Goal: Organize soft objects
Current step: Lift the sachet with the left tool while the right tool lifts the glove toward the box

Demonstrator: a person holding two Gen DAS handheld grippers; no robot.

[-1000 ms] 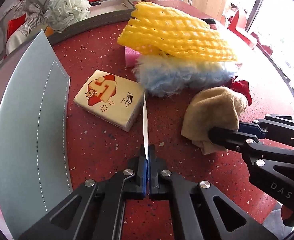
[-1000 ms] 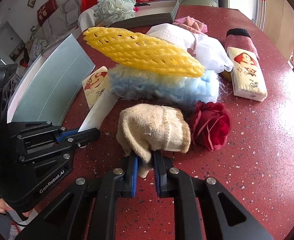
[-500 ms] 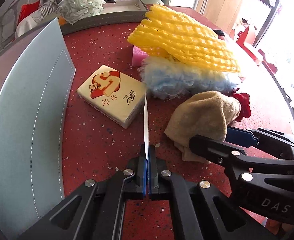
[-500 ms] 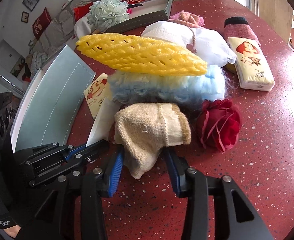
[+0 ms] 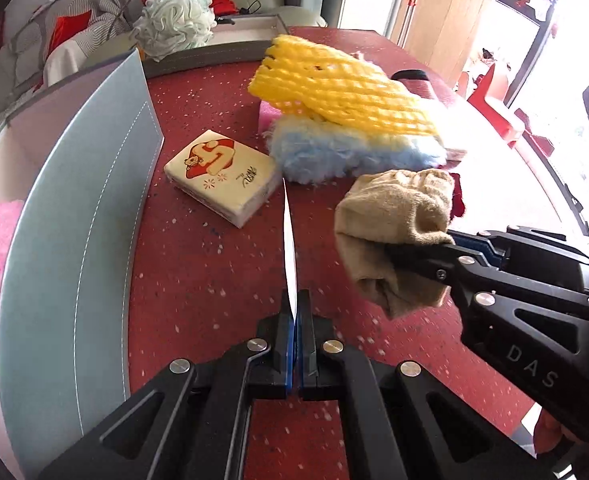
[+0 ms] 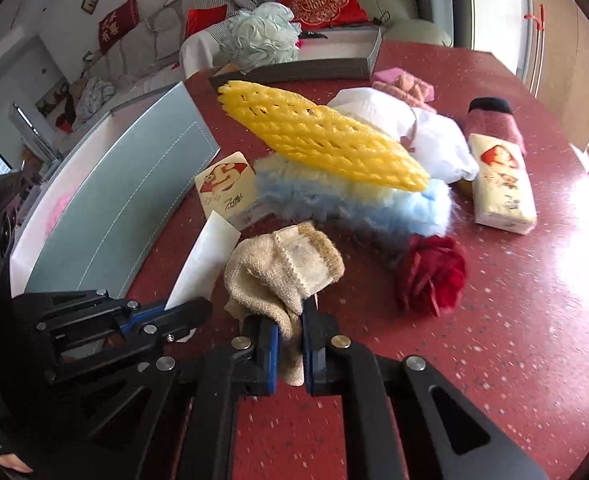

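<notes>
The right hand-held gripper (image 6: 290, 350) had just closed and was clamped on a beige sock (image 6: 282, 272), with a rose (image 6: 430, 276) beyond. To its left, the left hand-held gripper (image 5: 294, 332) pinched a white sheet (image 5: 289, 256) above the counter (image 5: 198, 264).

A coarse knitted beige sock (image 6: 282, 272) is bunching between the right gripper (image 6: 290, 350)'s matt black plastic fingers, above the glossy speckled red table (image 6: 494, 320).
</notes>
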